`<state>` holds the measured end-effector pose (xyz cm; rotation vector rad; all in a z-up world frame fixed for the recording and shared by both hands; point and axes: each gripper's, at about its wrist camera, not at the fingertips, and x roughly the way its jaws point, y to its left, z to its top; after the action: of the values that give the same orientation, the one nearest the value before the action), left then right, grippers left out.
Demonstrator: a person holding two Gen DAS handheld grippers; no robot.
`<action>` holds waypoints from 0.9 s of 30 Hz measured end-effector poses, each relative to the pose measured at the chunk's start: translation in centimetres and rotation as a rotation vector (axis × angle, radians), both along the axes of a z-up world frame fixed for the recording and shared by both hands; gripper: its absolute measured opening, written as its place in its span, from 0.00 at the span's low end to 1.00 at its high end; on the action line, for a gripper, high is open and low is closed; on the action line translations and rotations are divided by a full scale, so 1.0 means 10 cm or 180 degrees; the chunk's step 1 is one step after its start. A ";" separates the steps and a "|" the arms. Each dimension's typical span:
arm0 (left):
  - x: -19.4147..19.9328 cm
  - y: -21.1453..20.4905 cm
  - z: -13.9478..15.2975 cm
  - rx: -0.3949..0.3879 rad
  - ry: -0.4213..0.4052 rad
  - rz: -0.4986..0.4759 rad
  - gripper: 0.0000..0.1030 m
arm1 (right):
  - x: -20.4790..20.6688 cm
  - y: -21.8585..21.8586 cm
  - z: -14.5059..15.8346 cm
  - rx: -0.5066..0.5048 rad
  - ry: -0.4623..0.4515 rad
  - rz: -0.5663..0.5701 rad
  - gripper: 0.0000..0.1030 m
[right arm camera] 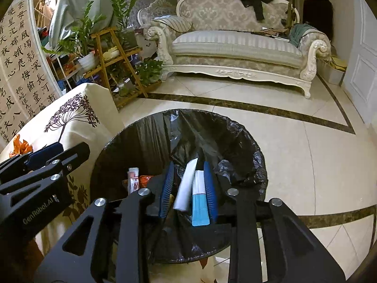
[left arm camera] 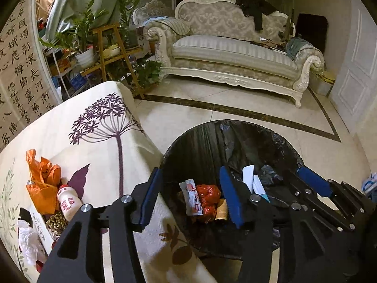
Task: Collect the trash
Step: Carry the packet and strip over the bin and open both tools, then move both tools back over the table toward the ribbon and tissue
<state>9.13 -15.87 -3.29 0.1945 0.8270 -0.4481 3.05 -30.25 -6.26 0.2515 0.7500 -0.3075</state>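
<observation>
My right gripper (right arm camera: 188,188) pinches a white-and-blue flat paper packet (right arm camera: 196,200) lengthwise (long axis along my fingers) directly above the black-lined round bin (right arm camera: 249,146); my left gripper (left arm camera: 190,195) hangs spread, empty.

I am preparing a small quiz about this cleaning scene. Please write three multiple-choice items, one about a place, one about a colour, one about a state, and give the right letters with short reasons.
1. Where is the small white bottle?
A. on the sofa
B. on the table, beside the orange bag
C. in the bin

2. What colour is the bin liner?
A. black
B. white
C. green

3. What is the right gripper doing?
A. gaping empty
B. resting on the floor
C. closed on white and blue packaging above the bin

Answers: B, the bottle lies on the cloth next to the bag; A, the liner is black; C, packaging sits between its fingers.
</observation>
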 end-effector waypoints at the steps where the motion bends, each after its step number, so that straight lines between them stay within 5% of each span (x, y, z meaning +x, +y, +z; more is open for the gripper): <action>1: 0.00 0.03 0.01 -0.0015 0.0009 0.0023 0.55 | -0.01 0.01 0.01 -0.0009 -0.0006 -0.0004 0.32; 8: -0.12 0.25 0.15 -0.0060 -0.0077 0.0134 0.69 | -0.14 0.09 0.10 0.0008 -0.0047 0.0020 0.48; 27: -0.62 1.54 0.33 -0.0073 -0.0192 0.0783 0.72 | -0.30 0.98 0.26 0.0080 -0.0055 0.0602 0.52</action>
<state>2.89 -0.45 0.00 0.0827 0.7748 -0.2194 0.07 -20.41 -3.63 0.2048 0.7549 -0.1167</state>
